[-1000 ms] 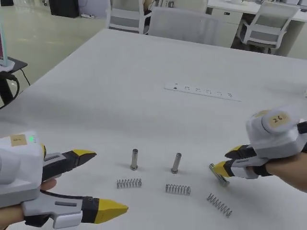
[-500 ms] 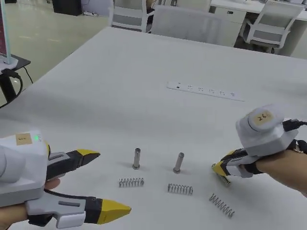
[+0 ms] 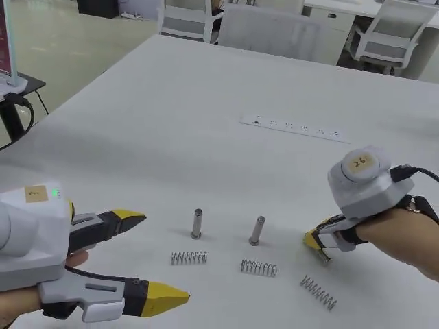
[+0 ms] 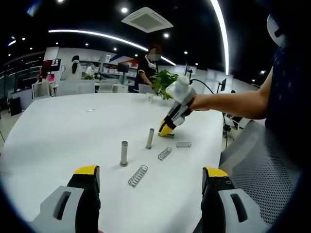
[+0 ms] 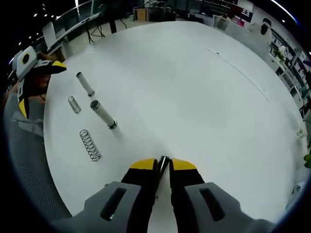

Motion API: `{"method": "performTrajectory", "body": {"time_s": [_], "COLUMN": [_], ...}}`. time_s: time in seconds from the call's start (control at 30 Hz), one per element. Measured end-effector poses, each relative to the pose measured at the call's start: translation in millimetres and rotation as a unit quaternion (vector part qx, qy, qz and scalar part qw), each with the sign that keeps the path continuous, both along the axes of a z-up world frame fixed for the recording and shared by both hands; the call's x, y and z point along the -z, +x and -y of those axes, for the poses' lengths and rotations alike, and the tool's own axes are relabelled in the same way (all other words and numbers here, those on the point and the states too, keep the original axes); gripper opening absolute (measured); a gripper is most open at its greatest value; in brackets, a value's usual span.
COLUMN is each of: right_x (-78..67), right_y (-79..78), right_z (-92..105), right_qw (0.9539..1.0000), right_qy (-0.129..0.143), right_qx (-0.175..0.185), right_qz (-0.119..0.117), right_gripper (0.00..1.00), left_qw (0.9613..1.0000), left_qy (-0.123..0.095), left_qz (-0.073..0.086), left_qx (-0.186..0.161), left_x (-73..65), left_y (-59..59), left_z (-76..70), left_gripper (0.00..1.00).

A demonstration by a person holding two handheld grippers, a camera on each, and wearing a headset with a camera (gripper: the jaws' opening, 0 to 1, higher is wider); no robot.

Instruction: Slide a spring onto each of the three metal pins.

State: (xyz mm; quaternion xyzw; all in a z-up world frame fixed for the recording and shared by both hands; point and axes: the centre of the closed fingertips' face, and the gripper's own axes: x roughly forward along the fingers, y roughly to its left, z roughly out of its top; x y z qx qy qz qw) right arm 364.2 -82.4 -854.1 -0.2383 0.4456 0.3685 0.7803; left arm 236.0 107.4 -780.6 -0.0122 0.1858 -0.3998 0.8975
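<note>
Two metal pins stand upright on the white table, one on the left (image 3: 197, 223) (image 4: 124, 153) and one in the middle (image 3: 258, 230) (image 4: 150, 138). A third pin (image 3: 321, 255) (image 5: 163, 162) leans low over the table, and my right gripper (image 3: 317, 241) (image 5: 164, 166) is shut on it. Three springs lie in front of the pins: left (image 3: 188, 258), middle (image 3: 259, 267), right (image 3: 318, 293). My left gripper (image 3: 154, 257) (image 4: 150, 174) hovers open near the front left, holding nothing, a short way from the left spring (image 4: 138, 175).
A white power strip (image 3: 295, 128) lies further back on the table. Office chairs (image 3: 391, 31) stand past the far edge. The table's front edge runs close under my left gripper. A person (image 4: 150, 68) stands in the background of the left gripper view.
My right hand has rolled over and edged left, still pinching the third pin at the table. The left gripper and the other pins and springs have stayed put.
</note>
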Motion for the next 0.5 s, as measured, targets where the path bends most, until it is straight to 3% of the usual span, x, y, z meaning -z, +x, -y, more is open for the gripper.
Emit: {"method": "performTrajectory", "body": {"time_s": [0.5], "right_x": [4.1], "right_y": [-0.3], "right_z": [1.6], "right_qw": [0.9991], "right_qy": [-0.031], "right_qx": [0.023], "right_qz": [-0.019], "right_gripper": [0.07], "left_qw": [1.0], "left_qy": [0.0], "left_qz": [0.001], "left_qx": [0.003], "left_x": [0.0], "left_y": [-0.6], "left_z": [1.2], "left_gripper": [0.83]}}
